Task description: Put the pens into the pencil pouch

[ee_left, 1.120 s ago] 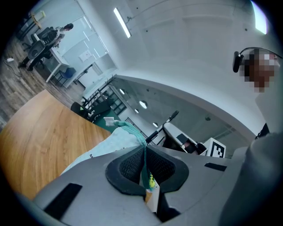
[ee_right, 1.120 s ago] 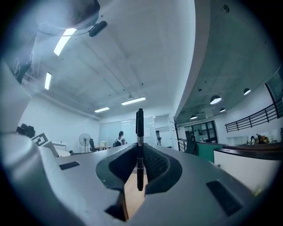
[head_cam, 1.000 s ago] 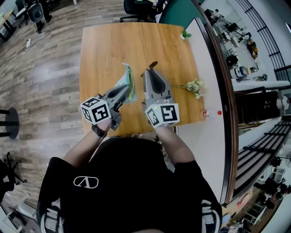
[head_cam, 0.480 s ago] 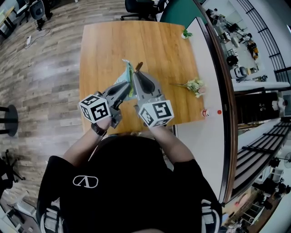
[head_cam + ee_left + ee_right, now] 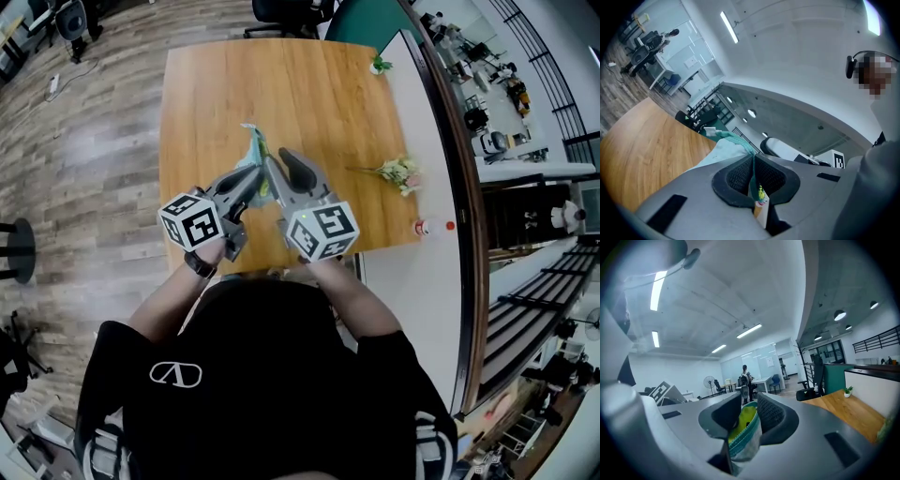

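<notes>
Pencil pouch [image 5: 253,150] hangs mid-frame over the table [image 5: 309,94], its zipper edge pinched tight by the left gripper [image 5: 253,175]. The right gripper [image 5: 271,165] has just been opening, its jaws narrowly parted around the pouch mouth; no pen shows. This looks like a drop-in; next, back out cleanly.

The rectangular honey-brown wooden table [image 5: 281,84] is smooth with a satin sheen and fine straight grain; the grey-brown plank floor [image 5: 84,141] around it looks duller, streaked in a wood pattern. The pale teal soft cloth pencil pouch [image 5: 717,151] is matt, lightly creased fabric edged with darker teal woven zip tape, its yellow-green lining matt in the right gripper view. The left gripper [image 5: 752,161] has a matt grey moulded plastic shell, black cross-hatched pads [image 5: 737,176] and a white marker cube [image 5: 194,222] with flat black print; the person's black shirt [image 5: 253,375] is plain matt cloth.
</notes>
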`<control>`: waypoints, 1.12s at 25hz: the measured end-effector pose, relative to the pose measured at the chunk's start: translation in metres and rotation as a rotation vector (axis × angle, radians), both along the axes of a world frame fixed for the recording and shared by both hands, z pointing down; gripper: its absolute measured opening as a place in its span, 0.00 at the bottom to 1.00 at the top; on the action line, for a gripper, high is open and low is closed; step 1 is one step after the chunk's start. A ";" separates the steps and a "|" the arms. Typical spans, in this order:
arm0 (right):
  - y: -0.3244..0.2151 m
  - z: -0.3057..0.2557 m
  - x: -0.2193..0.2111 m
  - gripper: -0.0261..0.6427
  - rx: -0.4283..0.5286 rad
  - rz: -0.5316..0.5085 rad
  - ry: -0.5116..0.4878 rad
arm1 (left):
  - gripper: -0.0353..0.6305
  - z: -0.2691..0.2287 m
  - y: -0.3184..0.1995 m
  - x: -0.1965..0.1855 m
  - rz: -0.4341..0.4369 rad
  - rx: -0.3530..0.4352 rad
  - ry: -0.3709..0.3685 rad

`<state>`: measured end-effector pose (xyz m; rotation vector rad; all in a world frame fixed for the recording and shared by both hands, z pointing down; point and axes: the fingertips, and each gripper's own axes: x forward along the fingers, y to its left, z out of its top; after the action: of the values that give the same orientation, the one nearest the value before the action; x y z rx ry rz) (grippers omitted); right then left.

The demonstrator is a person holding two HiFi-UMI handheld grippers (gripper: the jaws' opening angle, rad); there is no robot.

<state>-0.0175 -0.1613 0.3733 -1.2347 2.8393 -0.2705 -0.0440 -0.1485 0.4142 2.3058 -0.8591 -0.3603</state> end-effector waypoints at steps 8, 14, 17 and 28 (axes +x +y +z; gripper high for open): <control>-0.007 -0.004 0.053 0.19 0.027 0.163 -0.008 | 0.08 0.040 -0.017 -0.021 -0.054 -0.022 -0.105; 0.002 0.013 0.095 0.19 -0.026 0.255 -0.004 | 0.08 0.119 -0.045 -0.048 -0.125 -0.045 -0.311; 0.006 0.023 0.105 0.19 -0.059 0.281 0.001 | 0.08 0.171 -0.058 -0.055 -0.130 -0.097 -0.409; 0.024 0.069 0.146 0.19 -0.179 0.389 0.034 | 0.08 0.300 -0.063 0.029 0.030 -0.242 -0.509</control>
<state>0.1282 -0.1375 0.4427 -1.8020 2.5679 -0.4969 -0.0150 -0.2113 0.7139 2.2042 -1.0399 0.3458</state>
